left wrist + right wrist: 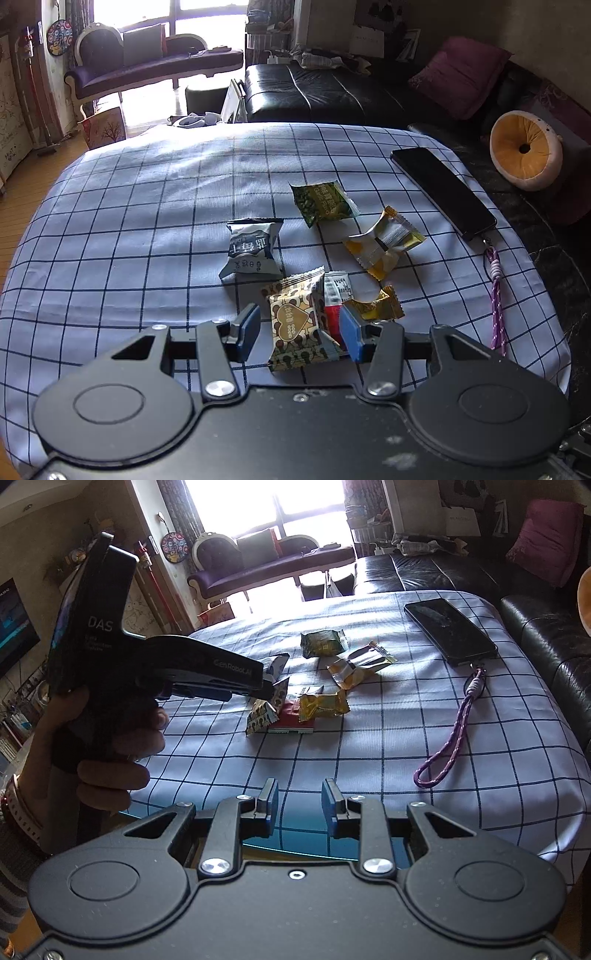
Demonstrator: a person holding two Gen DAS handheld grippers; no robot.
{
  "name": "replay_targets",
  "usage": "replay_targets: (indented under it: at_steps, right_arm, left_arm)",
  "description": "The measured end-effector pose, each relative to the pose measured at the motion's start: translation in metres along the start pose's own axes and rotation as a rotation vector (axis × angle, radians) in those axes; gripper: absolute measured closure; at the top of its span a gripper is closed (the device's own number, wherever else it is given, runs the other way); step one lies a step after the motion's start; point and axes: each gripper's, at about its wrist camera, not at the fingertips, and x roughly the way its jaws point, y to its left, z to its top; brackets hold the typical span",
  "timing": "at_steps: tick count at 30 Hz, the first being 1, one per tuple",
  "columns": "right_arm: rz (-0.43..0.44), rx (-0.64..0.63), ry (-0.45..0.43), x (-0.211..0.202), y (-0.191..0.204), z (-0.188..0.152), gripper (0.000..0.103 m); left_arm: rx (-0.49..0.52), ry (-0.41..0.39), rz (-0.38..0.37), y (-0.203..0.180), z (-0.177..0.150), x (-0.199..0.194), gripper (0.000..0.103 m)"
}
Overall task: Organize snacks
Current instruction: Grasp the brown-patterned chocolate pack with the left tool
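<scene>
Altogether six snack packets (301, 326), one phone (441, 190), one checked tablecloth (140, 206)

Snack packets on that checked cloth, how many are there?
6. A green packet farthest back, a yellow-white one beside it, a dark blue one left, then a brown heart-print one, a red one and a gold one clustered nearest. More could hide underneath.

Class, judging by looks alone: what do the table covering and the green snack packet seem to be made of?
Table covering: seemingly woven cloth, matte, pale with a dark grid; it creases softly and drapes over the edge.
Green snack packet: probably thin plastic or foil film, glossy; it shows crimped ends, wrinkles and glints.
</scene>
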Motion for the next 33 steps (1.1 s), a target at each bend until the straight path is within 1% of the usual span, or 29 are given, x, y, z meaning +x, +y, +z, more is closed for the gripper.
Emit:
replay_targets:
  at_steps: [3,6,9,11,13,14,15,17,21,24,26,30,33]
  right_arm:
    - [-0.003,-0.006,0.003,0.0,-0.003,0.0,0.064]
    - [-0.008,-0.007,0.01,0.002,-0.005,0.0,0.064]
    - [-0.012,-0.004,0.019,0.004,-0.007,0.0,0.064]
    - [-0.017,-0.002,0.023,0.005,-0.008,0.001,0.064]
    - [-0.023,0.0,0.028,0.006,-0.01,0.002,0.064]
    - [-0.025,0.003,0.032,0.006,-0.01,0.003,0.064]
    - [-0.024,0.005,0.036,0.007,-0.011,0.003,0.064]
    - [-0.024,0.008,0.045,0.007,-0.011,0.005,0.064]
    - [-0.035,0.002,0.049,0.007,-0.011,0.008,0.064]
    - [-0.043,0.011,0.057,0.009,-0.013,0.01,0.064]
    - [-0.042,0.025,0.068,0.011,-0.014,0.011,0.064]
    - [-0.062,0.032,0.082,0.015,-0.015,0.013,0.064]
    - [-0.077,0.03,0.088,0.018,-0.015,0.017,0.064]
  left_arm:
    - [0.022,0.017,0.019,-0.008,-0.001,0.012,0.054]
    - [0.02,0.046,0.033,-0.012,-0.002,0.025,0.054]
    - [0.004,0.059,0.023,-0.014,-0.002,0.035,0.049]
    - [0.007,0.06,0.02,-0.015,0.001,0.036,0.05]
    - [0.002,0.067,-0.01,-0.012,0.003,0.037,0.062]
    - [-0.008,0.076,-0.026,-0.01,0.004,0.037,0.064]
    - [-0.019,0.079,-0.027,-0.008,0.004,0.035,0.068]
    - [-0.018,0.075,-0.038,-0.005,0.004,0.032,0.082]
    - [-0.004,0.066,-0.003,0.004,0.001,0.023,0.083]
    - [0.008,0.079,0.045,0.013,-0.003,0.022,0.084]
    - [0.001,0.089,0.061,0.021,-0.006,0.023,0.084]
    - [-0.03,0.1,0.038,0.039,-0.011,0.02,0.082]
    - [-0.034,0.102,0.052,0.047,-0.011,0.018,0.082]
